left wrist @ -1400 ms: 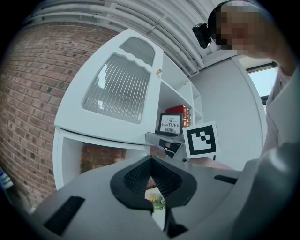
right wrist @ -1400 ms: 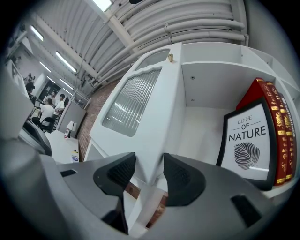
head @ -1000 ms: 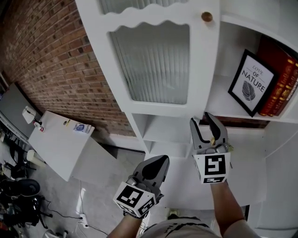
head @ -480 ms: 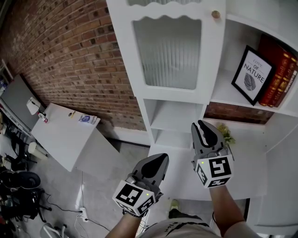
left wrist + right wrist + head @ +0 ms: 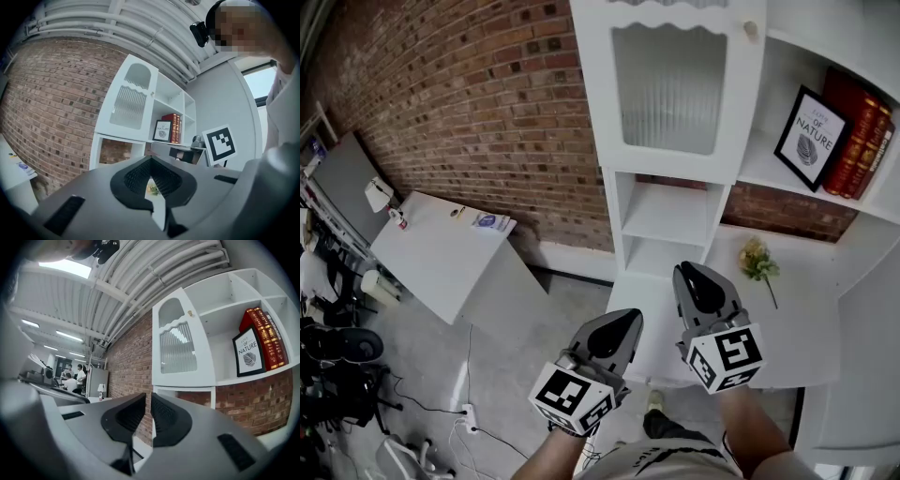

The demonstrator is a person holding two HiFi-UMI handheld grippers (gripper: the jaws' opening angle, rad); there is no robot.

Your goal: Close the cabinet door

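Note:
The white cabinet door (image 5: 673, 89), with ribbed glass and a small wooden knob (image 5: 749, 29), lies flat against the cabinet front as far as I can see; it also shows in the right gripper view (image 5: 180, 348). Both grippers hang well below and in front of it, touching nothing. My right gripper (image 5: 694, 276) has its jaws closing, down to a narrow slit (image 5: 148, 397) with nothing between them. My left gripper (image 5: 622, 324) sits lower left, its jaw tips meeting (image 5: 151, 159) and holding nothing.
To the door's right, open shelves hold a framed print (image 5: 811, 127) and red books (image 5: 860, 122). A dried flower (image 5: 759, 262) lies on the white counter (image 5: 811, 328). A white table (image 5: 441, 258) stands by the brick wall (image 5: 469, 103). Cables (image 5: 469, 412) lie on the floor.
Both grippers have drawn back from the cabinet, which now looks smaller and farther. The right jaws went from wide open to almost closed. The left jaws stayed together.

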